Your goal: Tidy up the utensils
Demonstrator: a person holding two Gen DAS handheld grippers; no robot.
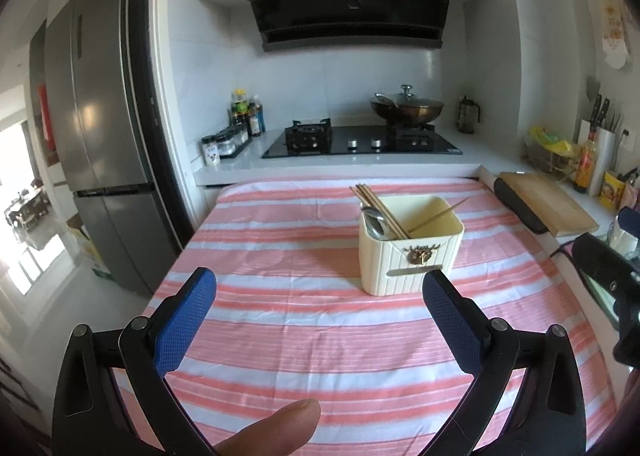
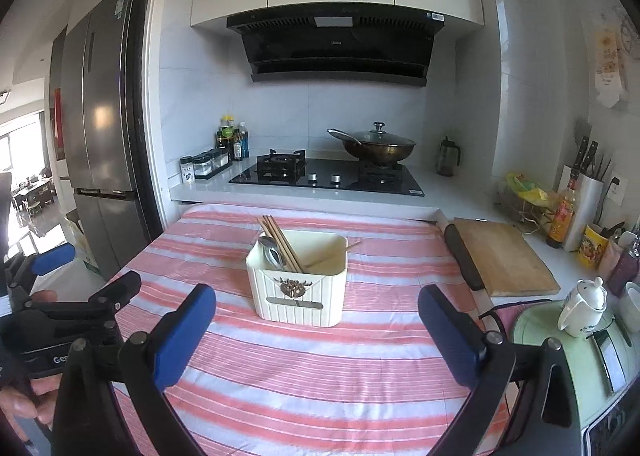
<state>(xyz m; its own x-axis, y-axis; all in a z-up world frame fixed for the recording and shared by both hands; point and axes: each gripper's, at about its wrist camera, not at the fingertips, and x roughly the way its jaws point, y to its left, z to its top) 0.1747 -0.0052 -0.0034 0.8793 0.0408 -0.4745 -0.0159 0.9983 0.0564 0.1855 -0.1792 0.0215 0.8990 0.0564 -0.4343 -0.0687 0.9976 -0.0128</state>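
Right wrist: right gripper [image 2: 316, 332] fingers wide apart, empty; left gripper [image 1: 320, 316] likewise

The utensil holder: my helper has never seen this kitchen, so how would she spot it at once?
Find the pink-and-white striped cloth in front of the stove. The holder is the only thing standing on it: a cream ribbed box with a brass emblem on its front, with chopsticks and a spoon in it.

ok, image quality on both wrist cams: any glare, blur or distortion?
Left wrist: heavy fisheye bending, dark corners, window blown out at left, glare on the fridge, blurred fingertip at bottom. Right wrist: same bending, fridge glare, utensil holder sharp.
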